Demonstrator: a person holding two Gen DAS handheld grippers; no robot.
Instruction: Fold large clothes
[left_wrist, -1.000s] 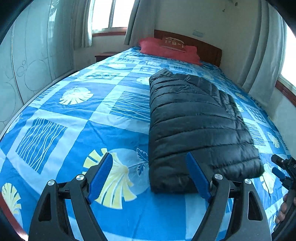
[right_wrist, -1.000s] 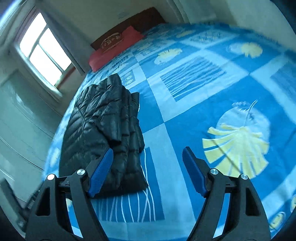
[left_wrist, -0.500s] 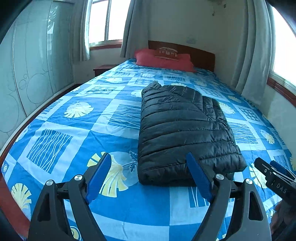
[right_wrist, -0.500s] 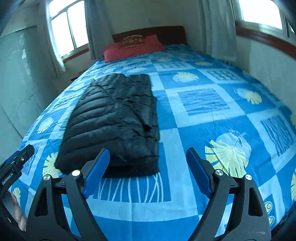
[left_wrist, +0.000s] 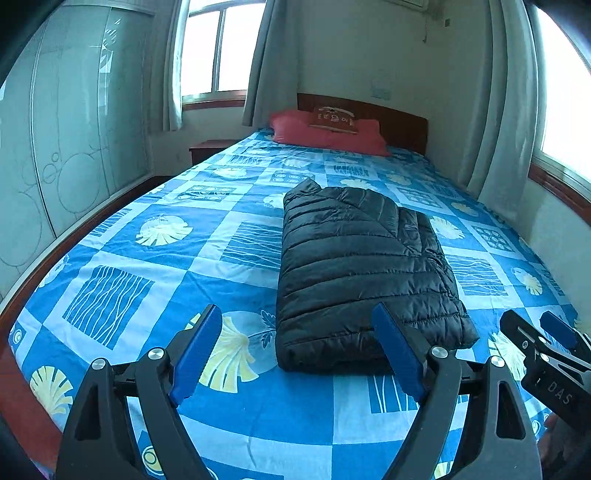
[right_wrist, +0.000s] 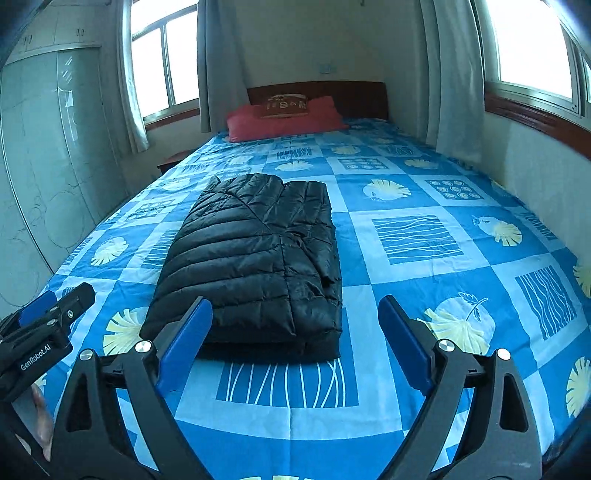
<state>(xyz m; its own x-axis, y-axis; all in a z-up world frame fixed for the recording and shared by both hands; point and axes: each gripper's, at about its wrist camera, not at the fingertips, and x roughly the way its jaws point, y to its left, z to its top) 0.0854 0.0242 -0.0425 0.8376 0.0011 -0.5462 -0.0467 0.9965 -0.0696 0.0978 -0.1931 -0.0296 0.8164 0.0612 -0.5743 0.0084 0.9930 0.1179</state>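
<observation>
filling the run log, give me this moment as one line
left gripper: open, empty | right gripper: jaws just opening, empty | black puffer jacket: folded, flat on bed | contact: none

Folded black jacket (left_wrist: 362, 273) mid-bed, open bedspread (left_wrist: 155, 280) either side, wardrobe left, curtained wall right

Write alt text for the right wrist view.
A folded black puffer jacket lies on a bed with a blue patterned bedspread, a red pillow at the headboard. The open right gripper frames the foreground, empty, and the left gripper pokes in at the left edge.
</observation>
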